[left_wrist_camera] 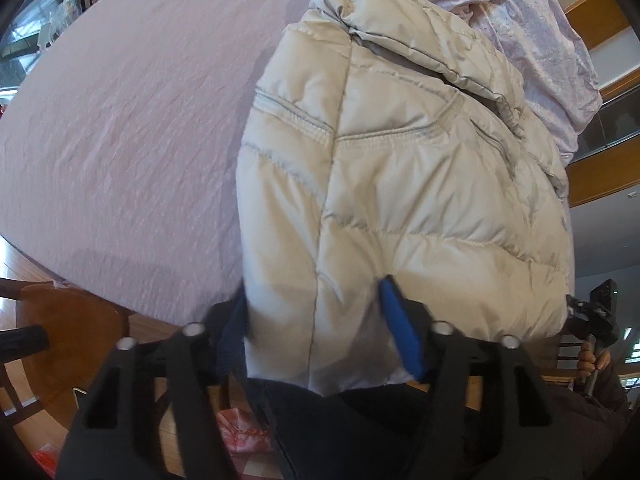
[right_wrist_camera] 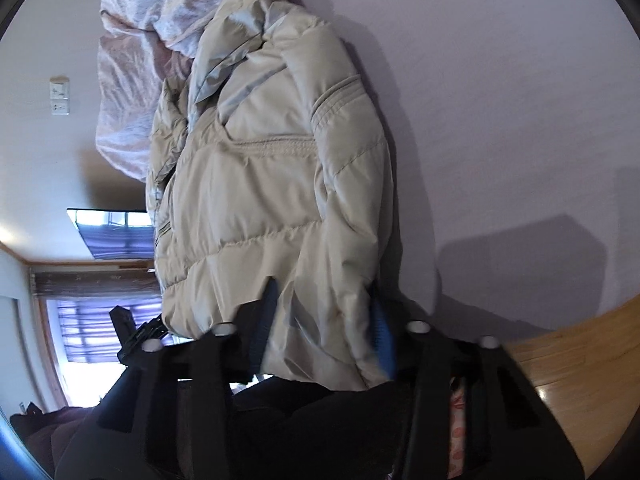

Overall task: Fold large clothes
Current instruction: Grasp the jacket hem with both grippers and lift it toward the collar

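Note:
A cream puffer jacket (left_wrist_camera: 400,168) lies on a bed with a pale pink sheet (left_wrist_camera: 120,120), its hem toward me and its collar far away. My left gripper (left_wrist_camera: 316,288) has one bottom corner of the jacket between its blue pads (left_wrist_camera: 400,332), which press into the padding. In the right wrist view the same jacket (right_wrist_camera: 272,184) fills the middle, and my right gripper (right_wrist_camera: 325,286) pinches the other bottom corner between its pads (right_wrist_camera: 382,332). Each view shows the other gripper beside the hem: the right one (left_wrist_camera: 596,312) and the left one (right_wrist_camera: 132,332).
A crumpled pink floral quilt (left_wrist_camera: 540,20) lies beyond the jacket's collar. A wooden chair (left_wrist_camera: 68,332) stands by the bed's near edge at the left. Wooden floor (right_wrist_camera: 580,380) shows at the lower right. A hand (left_wrist_camera: 592,360) holds the right gripper's handle.

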`<state>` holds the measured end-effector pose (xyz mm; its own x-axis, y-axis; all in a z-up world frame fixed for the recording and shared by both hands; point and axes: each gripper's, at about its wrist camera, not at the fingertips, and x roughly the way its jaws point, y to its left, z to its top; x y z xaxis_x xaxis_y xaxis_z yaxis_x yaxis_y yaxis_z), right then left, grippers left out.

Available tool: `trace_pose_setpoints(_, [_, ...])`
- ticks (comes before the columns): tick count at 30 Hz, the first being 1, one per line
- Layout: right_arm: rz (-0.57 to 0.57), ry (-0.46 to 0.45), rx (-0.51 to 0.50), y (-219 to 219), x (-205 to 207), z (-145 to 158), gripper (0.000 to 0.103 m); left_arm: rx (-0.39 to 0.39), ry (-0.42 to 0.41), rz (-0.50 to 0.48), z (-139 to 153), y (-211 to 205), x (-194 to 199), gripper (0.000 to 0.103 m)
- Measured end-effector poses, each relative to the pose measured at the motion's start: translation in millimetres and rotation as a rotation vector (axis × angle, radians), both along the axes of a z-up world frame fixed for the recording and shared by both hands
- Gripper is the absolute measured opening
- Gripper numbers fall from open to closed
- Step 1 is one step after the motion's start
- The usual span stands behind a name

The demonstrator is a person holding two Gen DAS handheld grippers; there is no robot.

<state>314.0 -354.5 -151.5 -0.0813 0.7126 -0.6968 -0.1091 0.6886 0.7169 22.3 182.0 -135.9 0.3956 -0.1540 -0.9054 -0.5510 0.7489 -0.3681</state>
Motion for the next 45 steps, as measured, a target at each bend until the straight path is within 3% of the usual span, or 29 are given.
trace_pose_setpoints(2, [0.005, -0.019, 0.006, 5, 2, 5, 0.016, -0.003, -0.011, 0.003, 4, 0, -1, 0.037])
trace_pose_setpoints(4, [0.013, -0.063, 0.024, 9, 4, 15, 0.014, 0.003, -0.022, 0.004, 10, -2, 1, 0.021])
trace_pose_setpoints(7, [0.017, -0.131, 0.049, 11, 9, 33, 0.011, 0.034, -0.059, 0.005, 30, -2, 6, 0.014])
trace_pose_setpoints(15, [0.007, -0.300, 0.074, 28, 35, 80, 0.009, 0.153, -0.180, 0.007, 92, 10, 32, 0.013])
trace_pose_setpoints(24, [-0.043, -0.440, 0.028, 59, 90, 124, 0.009, 0.272, -0.250, 0.024, 132, 34, 85, 0.014])
trace_pose_setpoints(34, [-0.084, -0.486, -0.061, 95, 150, 142, 0.009, 0.370, -0.252, 0.028, 153, 61, 161, 0.014])
trace_pose_setpoints(45, [-0.167, -0.517, -0.092, 122, 208, 163, 0.009, 0.432, -0.237, 0.035, 169, 84, 225, 0.014])
